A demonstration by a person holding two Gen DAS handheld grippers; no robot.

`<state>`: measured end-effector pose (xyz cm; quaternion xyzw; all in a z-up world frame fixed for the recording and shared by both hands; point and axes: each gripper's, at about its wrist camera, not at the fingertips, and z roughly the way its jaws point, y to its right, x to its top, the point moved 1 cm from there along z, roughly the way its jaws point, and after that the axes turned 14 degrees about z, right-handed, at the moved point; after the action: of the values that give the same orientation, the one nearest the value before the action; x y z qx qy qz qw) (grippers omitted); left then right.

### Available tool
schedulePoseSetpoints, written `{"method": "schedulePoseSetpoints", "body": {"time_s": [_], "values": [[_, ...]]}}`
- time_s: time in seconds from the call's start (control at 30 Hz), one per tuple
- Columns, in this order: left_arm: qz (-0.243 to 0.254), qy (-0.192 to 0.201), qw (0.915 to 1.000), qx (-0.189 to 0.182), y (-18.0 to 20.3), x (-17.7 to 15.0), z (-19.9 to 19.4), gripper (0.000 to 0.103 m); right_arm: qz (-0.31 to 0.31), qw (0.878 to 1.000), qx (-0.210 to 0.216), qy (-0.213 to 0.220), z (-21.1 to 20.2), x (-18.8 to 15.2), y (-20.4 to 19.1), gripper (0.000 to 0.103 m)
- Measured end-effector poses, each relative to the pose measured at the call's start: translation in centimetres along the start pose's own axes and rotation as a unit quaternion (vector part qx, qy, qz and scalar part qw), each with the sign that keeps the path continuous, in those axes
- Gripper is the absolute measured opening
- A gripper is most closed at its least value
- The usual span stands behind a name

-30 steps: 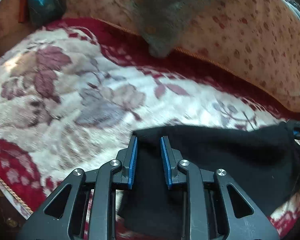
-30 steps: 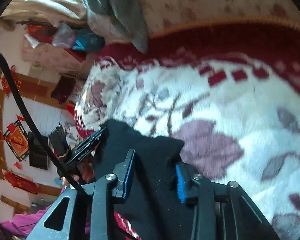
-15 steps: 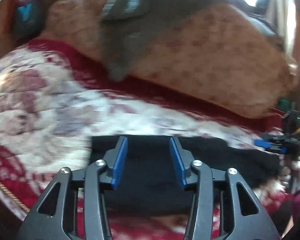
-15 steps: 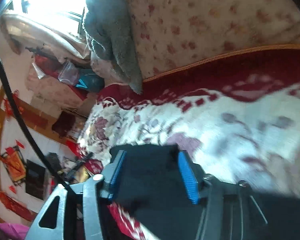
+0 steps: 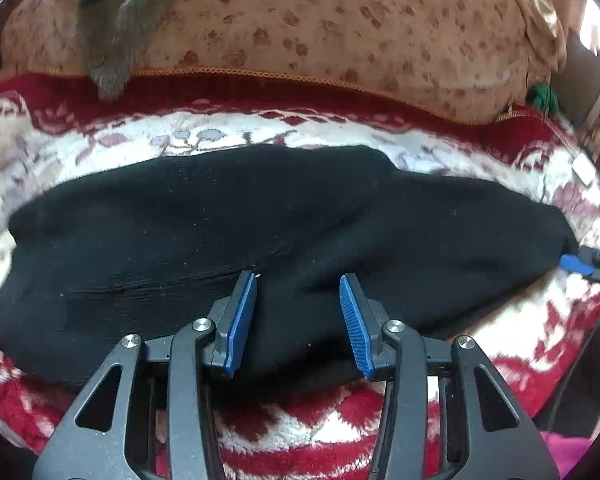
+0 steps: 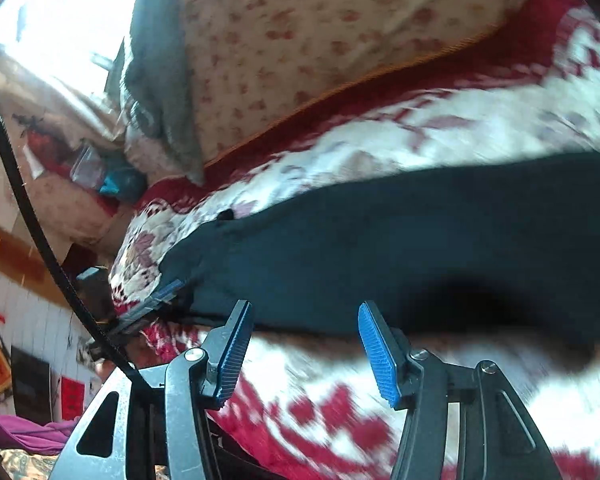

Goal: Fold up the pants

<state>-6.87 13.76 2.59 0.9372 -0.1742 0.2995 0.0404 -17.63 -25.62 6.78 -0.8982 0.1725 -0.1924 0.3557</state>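
The black pants (image 5: 260,232) lie stretched left to right, folded lengthwise, on a red and white floral blanket (image 5: 340,424). My left gripper (image 5: 298,280) is open just above their near edge, holding nothing. In the right wrist view the pants (image 6: 400,248) run across the middle. My right gripper (image 6: 304,308) is open and empty, just in front of their near edge. The right gripper's blue tip (image 5: 576,265) shows at the pants' right end in the left wrist view, and the left gripper (image 6: 160,296) shows at their left end.
A beige flowered cushion (image 5: 340,28) stands behind the blanket, with a grey garment (image 5: 108,40) hanging over it. A bright window (image 6: 60,12) and clutter lie at the far left of the right wrist view. The blanket's near edge (image 5: 4,416) drops off.
Both grippers have opened wider and let go of the pants, then pulled back. The pants now lie flat and spread full length on the blanket.
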Motion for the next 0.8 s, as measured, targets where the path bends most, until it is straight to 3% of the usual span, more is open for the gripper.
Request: {"method": "schedulePoseSetpoints", "body": {"time_s": [0.17,0.5,0.63,0.8], "values": [[0.006,0.012,0.9996,-0.026,1.0,1.8,-1.1,0.043,0.029,0.998,-0.047,0.032,-2.8,-0.5,3.8,0.053],[0.048,0.019,0.9981,-0.034,6.8,7.9,0.2,0.043,0.093,0.992,-0.030,0.075,-5.5,-0.4,7.1,0.057],[0.068,0.020,0.9964,-0.047,9.7,10.0,1.3,0.043,0.115,0.990,-0.011,0.085,-5.9,-0.3,7.9,0.065],[0.099,0.027,0.9925,-0.066,13.2,12.0,2.2,0.043,0.152,0.983,0.020,0.097,-6.5,-0.1,9.3,0.065]]}}
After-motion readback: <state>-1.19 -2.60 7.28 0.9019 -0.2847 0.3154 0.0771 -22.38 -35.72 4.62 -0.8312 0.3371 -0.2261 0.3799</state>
